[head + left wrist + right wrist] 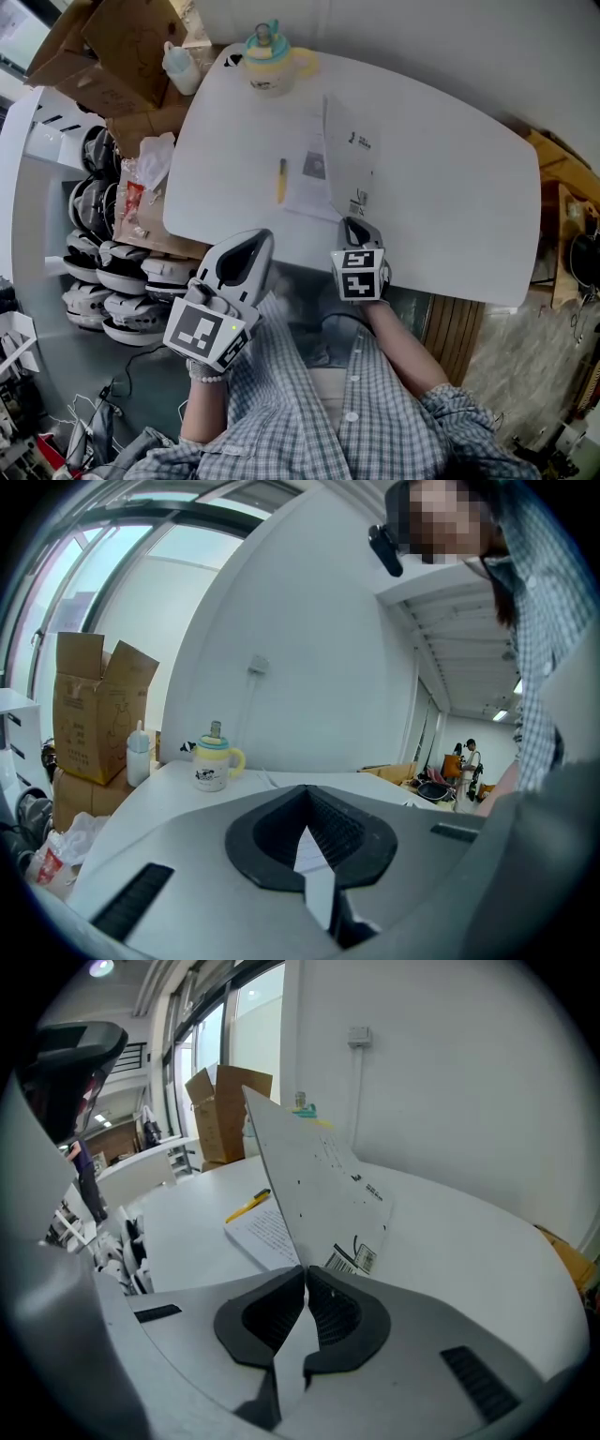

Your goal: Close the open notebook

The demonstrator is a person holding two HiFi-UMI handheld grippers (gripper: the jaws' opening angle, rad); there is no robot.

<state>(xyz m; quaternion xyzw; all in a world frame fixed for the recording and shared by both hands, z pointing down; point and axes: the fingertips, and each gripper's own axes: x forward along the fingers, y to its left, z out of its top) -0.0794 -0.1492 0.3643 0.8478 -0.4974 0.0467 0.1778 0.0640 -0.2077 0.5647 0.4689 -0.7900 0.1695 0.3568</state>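
The white table (450, 187) holds the notebook (349, 155) near its front edge, cover standing upright; the right gripper (353, 227) is clenched on the cover's near edge; the left gripper (246, 255) hangs pinched together, empty; closing looks midway; next, swing the cover down onto the pages.

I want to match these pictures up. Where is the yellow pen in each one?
Head view: yellow pen, just left of the notebook.
Left gripper view: not in it.
Right gripper view: yellow pen, left of the pages.
Shared landmark: the cardboard box.
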